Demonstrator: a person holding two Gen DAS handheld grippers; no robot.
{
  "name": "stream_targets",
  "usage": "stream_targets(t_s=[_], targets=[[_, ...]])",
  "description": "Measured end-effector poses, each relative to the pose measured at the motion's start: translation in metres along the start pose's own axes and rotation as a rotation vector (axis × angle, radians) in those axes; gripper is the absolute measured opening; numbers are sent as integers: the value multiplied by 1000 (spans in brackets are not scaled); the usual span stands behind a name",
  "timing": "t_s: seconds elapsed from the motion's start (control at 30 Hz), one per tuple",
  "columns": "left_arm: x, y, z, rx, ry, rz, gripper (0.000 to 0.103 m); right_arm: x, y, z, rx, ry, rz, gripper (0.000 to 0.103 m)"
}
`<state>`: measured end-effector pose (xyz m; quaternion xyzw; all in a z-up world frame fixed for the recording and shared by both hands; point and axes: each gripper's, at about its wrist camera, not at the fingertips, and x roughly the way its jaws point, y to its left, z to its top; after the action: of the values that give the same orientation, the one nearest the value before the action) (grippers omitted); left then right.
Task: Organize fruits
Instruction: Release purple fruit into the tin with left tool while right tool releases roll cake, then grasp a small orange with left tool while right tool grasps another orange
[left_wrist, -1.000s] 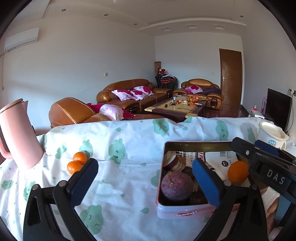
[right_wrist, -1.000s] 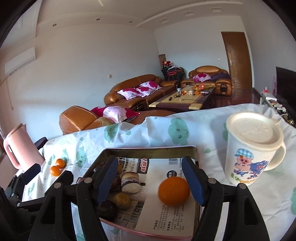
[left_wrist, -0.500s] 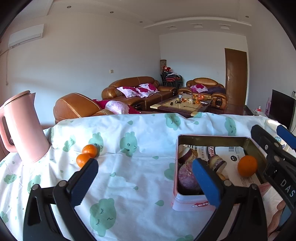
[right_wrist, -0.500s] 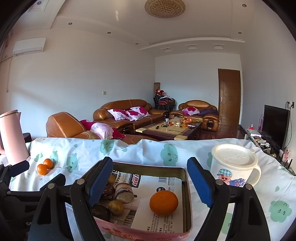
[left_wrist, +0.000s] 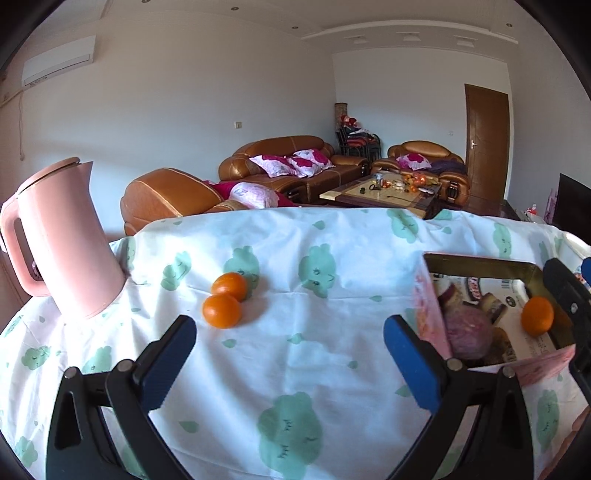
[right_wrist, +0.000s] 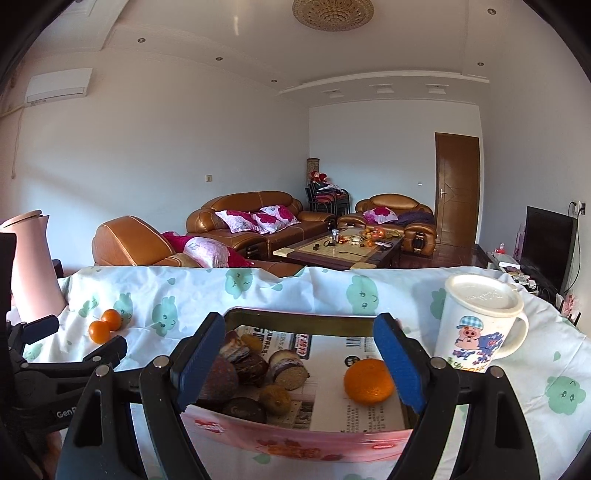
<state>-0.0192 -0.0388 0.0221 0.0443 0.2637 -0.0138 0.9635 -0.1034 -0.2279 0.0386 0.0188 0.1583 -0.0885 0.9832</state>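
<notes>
Two oranges (left_wrist: 224, 301) lie side by side on the cloud-print tablecloth, also seen in the right wrist view (right_wrist: 105, 325). A pink tin (right_wrist: 295, 441) lined with newspaper holds one orange (right_wrist: 368, 381) and several dark purple and brown tubers (right_wrist: 240, 373); it shows at the right in the left wrist view (left_wrist: 432, 295). My left gripper (left_wrist: 290, 362) is open and empty, just in front of and right of the two oranges. My right gripper (right_wrist: 295, 365) is open and empty, above the tin's near side.
A pink kettle (left_wrist: 62, 243) stands at the table's left, close to the two oranges. A white lidded mug with a pig print (right_wrist: 480, 321) stands right of the tin. Sofas and a coffee table lie beyond the table's far edge.
My left gripper has swung left from the tin toward the two oranges. My right gripper has risen and pulled back from the orange lying in the tin.
</notes>
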Motion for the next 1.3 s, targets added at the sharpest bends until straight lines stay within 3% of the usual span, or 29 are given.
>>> stream_targets(t_s=[0.13,0.37,0.67,0.73,0.77,0.8,0.93,1.1,1.3], targets=[[22,35,5,-35,46,53,103,5,29,1,-1,13,48,84],[68,73,9,-83,180,62,100,13,81,1,-35,40,142,84],[117,74,14,-87,326,-46,70,22,103,1,-22,81,190,84],[126,76,12,-108,370,-87,56,25,106,1,-17,87,198,84],[125,78,13,-118,355,-98,56,26,107,2,-14,89,200,84],[125,80,12,-132,354,-131,44,28,108,2,-14,93,202,84],[120,91,10,-166,344,-188,44,37,116,5,-23,114,213,84],[96,127,7,-176,285,-135,44,57,136,7,-23,163,245,84],[78,172,0,-189,204,17,44,106,183,6,-5,314,330,84]])
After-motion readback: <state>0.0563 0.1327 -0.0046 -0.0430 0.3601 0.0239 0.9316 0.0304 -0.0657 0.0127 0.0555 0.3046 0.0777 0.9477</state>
